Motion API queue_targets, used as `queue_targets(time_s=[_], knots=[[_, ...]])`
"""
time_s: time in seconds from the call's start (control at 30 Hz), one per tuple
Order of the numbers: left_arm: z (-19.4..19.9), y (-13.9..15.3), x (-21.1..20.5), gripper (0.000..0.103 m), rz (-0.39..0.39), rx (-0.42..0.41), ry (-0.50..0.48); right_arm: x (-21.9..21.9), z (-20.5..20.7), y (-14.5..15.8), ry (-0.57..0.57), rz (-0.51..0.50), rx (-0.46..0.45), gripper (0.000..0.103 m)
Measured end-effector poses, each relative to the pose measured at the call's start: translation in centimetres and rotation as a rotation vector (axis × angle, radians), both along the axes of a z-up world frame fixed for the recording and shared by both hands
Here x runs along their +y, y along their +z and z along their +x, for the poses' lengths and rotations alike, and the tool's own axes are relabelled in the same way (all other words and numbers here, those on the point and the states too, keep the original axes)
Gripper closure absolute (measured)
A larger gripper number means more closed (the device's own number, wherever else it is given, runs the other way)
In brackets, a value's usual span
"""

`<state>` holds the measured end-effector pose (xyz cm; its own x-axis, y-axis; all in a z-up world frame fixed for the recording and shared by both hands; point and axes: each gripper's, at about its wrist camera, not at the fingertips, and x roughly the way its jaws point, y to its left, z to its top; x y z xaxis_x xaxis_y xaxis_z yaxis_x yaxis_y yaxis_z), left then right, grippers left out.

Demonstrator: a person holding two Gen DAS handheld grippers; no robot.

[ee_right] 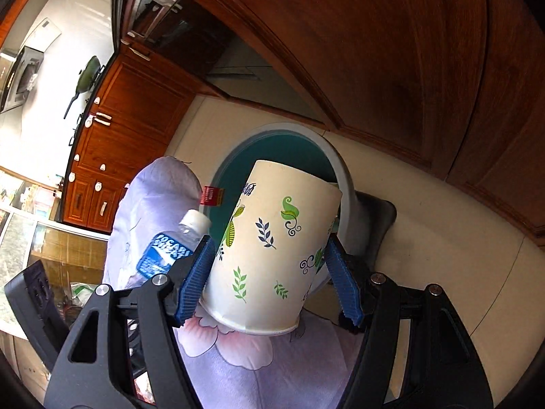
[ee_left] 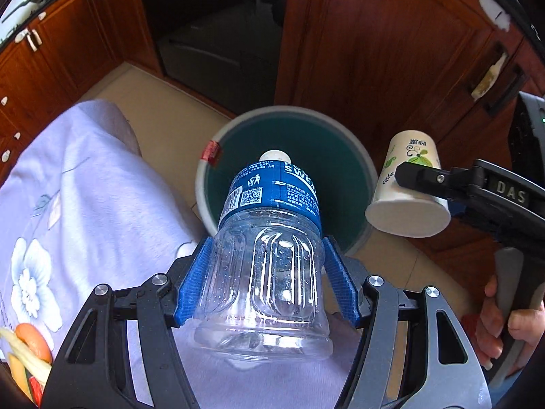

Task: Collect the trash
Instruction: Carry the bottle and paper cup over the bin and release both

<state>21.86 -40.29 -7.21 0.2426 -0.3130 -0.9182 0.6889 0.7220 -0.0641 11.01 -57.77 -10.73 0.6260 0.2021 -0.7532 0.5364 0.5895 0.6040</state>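
My left gripper [ee_left: 267, 255] is shut on a clear plastic bottle [ee_left: 269, 272] with a blue label and white cap. The bottle points cap-first over the mouth of a round bin [ee_left: 289, 116] with a grey rim and green inside, standing on the floor. My right gripper [ee_right: 269, 266] is shut on a white paper cup [ee_right: 272, 245] printed with green and blue leaves, held base toward the camera above the same bin [ee_right: 340, 163]. In the left wrist view the cup [ee_left: 405, 184] hangs just right of the bin's rim. The bottle [ee_right: 170, 248] shows left of the cup.
A lilac flowered cloth [ee_left: 75, 204] covers a person's leg left of the bin. Wooden cabinet doors [ee_left: 374, 41] stand behind the bin, with a dark open recess [ee_left: 218, 27] beside them. A hand [ee_left: 504, 323] grips the right tool's handle. The floor [ee_right: 442, 255] is pale tile.
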Motion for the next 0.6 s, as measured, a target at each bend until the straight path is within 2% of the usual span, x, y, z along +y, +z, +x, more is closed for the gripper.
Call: queue_targets(time_s=[0.2, 0.6], knots=[[0.8, -1.8, -0.7, 0.036, 0.023, 0.04, 0.001, -0.4, 0.4, -0.7, -0.002, -0.002, 0.021, 0.039], [1.7, -2.3, 0.9, 0.034, 0.011, 0.059, 0.029, 0.1, 1.3, -1.4, -0.001, -0.013, 0.054, 0.039]])
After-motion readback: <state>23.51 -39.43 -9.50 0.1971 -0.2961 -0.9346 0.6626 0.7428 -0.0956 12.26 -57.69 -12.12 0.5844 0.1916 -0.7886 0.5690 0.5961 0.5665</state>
